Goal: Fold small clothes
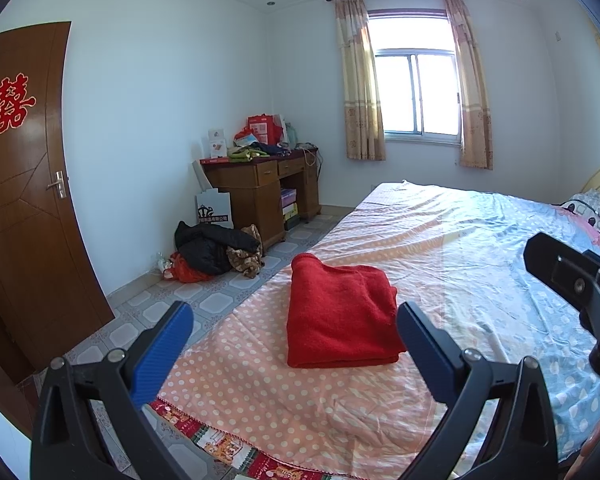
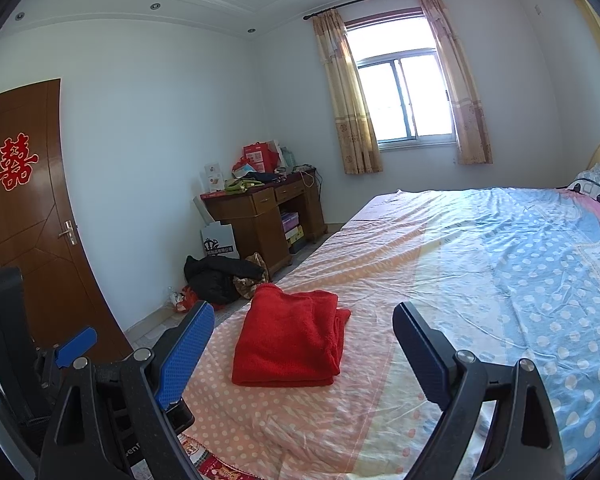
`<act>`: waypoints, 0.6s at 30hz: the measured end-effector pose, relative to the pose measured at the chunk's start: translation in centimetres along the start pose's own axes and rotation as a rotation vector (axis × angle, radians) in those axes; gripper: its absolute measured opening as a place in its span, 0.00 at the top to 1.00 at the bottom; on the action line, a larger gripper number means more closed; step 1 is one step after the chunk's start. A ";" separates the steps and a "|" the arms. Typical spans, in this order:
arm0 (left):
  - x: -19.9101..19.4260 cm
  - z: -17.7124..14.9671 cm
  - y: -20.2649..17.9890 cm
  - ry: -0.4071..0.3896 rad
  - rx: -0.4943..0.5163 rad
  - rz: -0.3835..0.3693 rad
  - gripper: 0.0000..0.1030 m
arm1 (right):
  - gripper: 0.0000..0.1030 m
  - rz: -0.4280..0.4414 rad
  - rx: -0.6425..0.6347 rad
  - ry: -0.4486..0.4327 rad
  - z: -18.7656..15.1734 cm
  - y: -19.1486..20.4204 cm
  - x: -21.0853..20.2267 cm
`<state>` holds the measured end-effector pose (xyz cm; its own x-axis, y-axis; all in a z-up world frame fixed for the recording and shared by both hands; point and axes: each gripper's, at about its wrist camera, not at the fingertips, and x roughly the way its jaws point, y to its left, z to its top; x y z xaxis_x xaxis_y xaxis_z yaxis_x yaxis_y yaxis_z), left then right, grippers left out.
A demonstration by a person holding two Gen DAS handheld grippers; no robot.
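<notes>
A red knitted garment [image 1: 340, 314] [image 2: 290, 340] lies folded into a neat rectangle on the bed's pink polka-dot sheet [image 1: 284, 400] [image 2: 284, 420], near the bed's left edge. My left gripper [image 1: 294, 316] is open, its blue-padded fingers [image 1: 168, 344] spread wide just short of the garment and apart from it. My right gripper [image 2: 304, 320] is also open, held back from the garment with nothing between its jaws. The right gripper's body shows at the right edge of the left wrist view, and part of the left gripper at the lower left of the right wrist view.
The bed's far half has a blue dotted sheet [image 2: 540, 280], with pillows [image 2: 596, 186] at the headboard. On the tiled floor left of the bed lies a pile of dark clothes [image 1: 212, 250] beside a cluttered wooden desk [image 1: 260, 184]. A brown door [image 1: 24, 200] stands at the left.
</notes>
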<state>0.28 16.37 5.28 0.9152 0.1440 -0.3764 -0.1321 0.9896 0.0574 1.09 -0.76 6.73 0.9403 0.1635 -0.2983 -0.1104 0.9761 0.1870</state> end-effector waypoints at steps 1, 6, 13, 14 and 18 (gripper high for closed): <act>0.1 0.0 0.0 0.008 -0.003 -0.001 0.00 | 0.11 0.000 0.000 0.000 0.0 0.0 0.0; 1.0 -0.2 -0.6 0.037 0.029 0.095 0.00 | 0.11 -0.002 0.001 0.000 -0.1 -0.1 0.0; 1.7 -0.7 -0.7 0.061 0.018 0.043 0.00 | 0.11 -0.004 0.014 0.008 -0.3 -0.6 0.2; 1.5 -0.8 -0.8 0.047 0.015 0.038 0.00 | 0.11 -0.005 0.014 0.009 -0.4 -0.6 0.3; 1.5 -0.9 -1.0 0.047 0.022 0.015 0.00 | 0.11 -0.003 0.017 0.017 -0.6 -0.8 0.5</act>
<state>1.44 15.64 3.88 0.8940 0.1598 -0.4187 -0.1372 0.9870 0.0837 1.44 -1.37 5.92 0.9349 0.1636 -0.3148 -0.1025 0.9740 0.2018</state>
